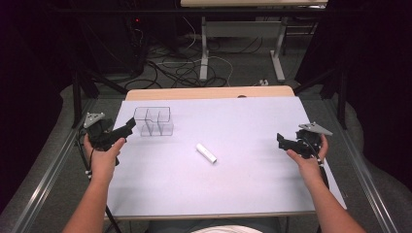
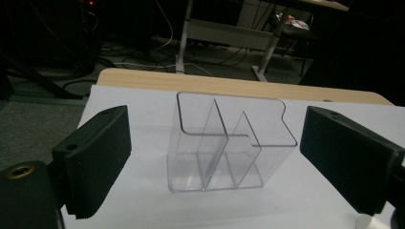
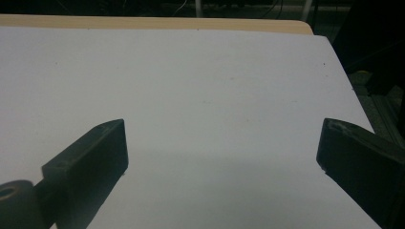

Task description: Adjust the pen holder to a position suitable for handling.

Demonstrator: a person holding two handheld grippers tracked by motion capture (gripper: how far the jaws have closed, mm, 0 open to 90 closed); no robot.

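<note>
fingers: both grippers spread, empty | left gripper [image 1: 127,127] near clear organizer [image 1: 153,121]

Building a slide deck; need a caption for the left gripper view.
Left gripper, jaws open, faces an upright clear plastic organizer on the white table.

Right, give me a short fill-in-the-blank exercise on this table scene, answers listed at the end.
1. The clear plastic compartment organizer stands nearest the ____ gripper.
2. The small white cylinder lies ____ on the white table, apart from the organizer.
3. The jaws of the right gripper are ____, with nothing between them.
4. The organizer holds ____ inside its compartments.

Missing words: left; flat; open; nothing
</note>
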